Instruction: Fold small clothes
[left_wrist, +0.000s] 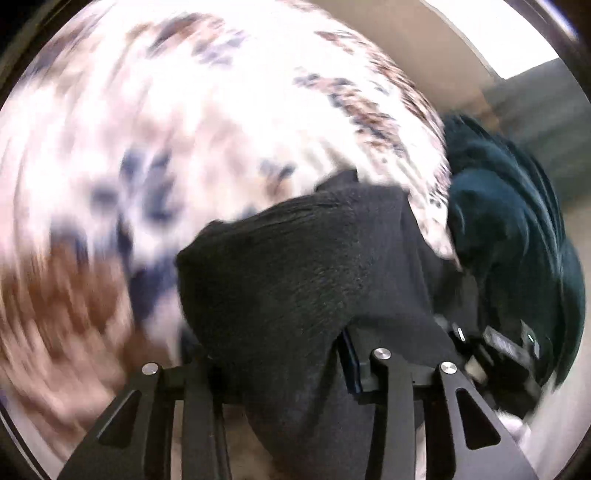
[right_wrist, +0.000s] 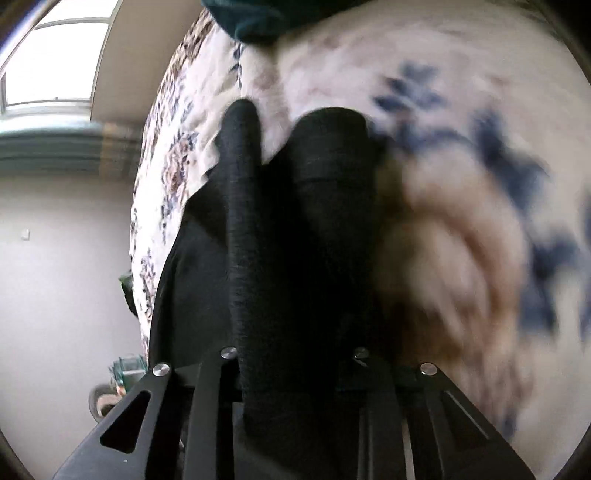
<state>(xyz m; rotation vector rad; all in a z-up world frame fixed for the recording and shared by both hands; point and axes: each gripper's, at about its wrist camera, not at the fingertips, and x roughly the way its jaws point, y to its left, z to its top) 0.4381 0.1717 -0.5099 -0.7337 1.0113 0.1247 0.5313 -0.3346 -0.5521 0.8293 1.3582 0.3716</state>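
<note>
A small black knit garment (left_wrist: 295, 266) hangs over my left gripper (left_wrist: 291, 354) and hides its fingertips; the jaws look closed on the cloth. In the right wrist view the same black garment (right_wrist: 295, 236) drapes in two folds over my right gripper (right_wrist: 295, 369), whose fingers are buried in it. Both views are blurred by motion. The garment is held above a white bedspread (left_wrist: 184, 110) with blue and brown flowers, which also fills the right wrist view (right_wrist: 461, 184).
A dark teal cloth (left_wrist: 509, 229) lies at the right edge of the bedspread, and shows at the top of the right wrist view (right_wrist: 258, 18). The other gripper's body (left_wrist: 506, 343) is close on the right. A wall and window (right_wrist: 55, 55) are at left.
</note>
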